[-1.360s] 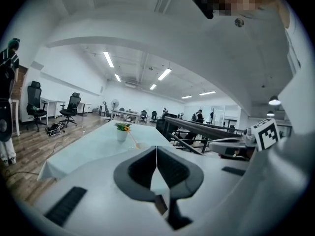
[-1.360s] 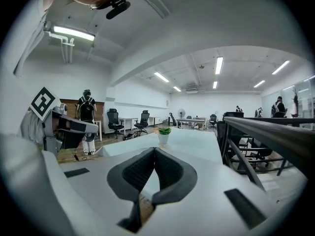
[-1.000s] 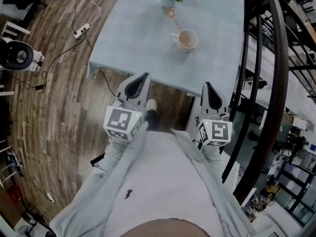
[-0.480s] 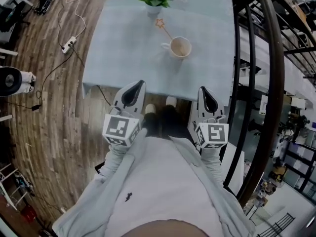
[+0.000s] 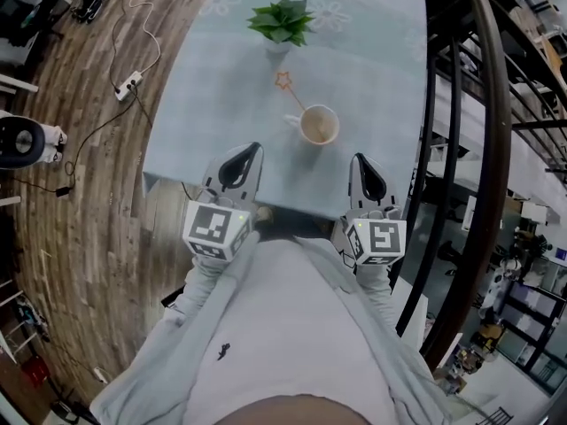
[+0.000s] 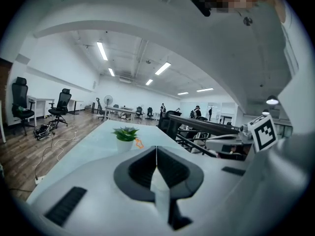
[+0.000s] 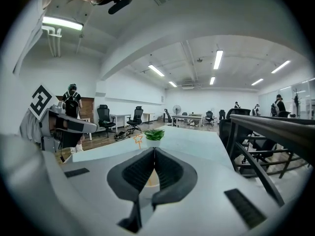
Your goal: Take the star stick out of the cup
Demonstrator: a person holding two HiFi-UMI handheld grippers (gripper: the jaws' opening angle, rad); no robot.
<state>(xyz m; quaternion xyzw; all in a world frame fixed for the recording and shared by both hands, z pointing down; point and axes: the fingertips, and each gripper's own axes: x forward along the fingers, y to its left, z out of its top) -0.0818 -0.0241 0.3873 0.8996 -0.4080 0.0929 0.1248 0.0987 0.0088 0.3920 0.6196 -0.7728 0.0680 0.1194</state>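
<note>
A cream cup (image 5: 317, 125) stands on the pale blue table (image 5: 221, 87), and a thin stick topped with an orange star (image 5: 283, 80) leans out of it toward the far left. My left gripper (image 5: 252, 150) hovers at the table's near edge, left of the cup, shut and empty. My right gripper (image 5: 358, 159) is at the near edge just right of the cup, also shut and empty. In the left gripper view the star (image 6: 139, 142) shows beyond the shut gripper (image 6: 156, 147). In the right gripper view the cup (image 7: 151, 178) sits behind the shut gripper (image 7: 154, 149), with the star (image 7: 138, 139) above it.
A small potted plant (image 5: 282, 20) stands on the table beyond the star. A black metal railing (image 5: 461, 149) runs along the right side. On the wooden floor at left lie a power strip (image 5: 128, 84) and cables. Office chairs (image 7: 103, 117) stand far off.
The person has stepped toward the table. Cup and stick now lie much nearer, and both grippers have come from over the floor to the table's near edge. Both stayed shut.
</note>
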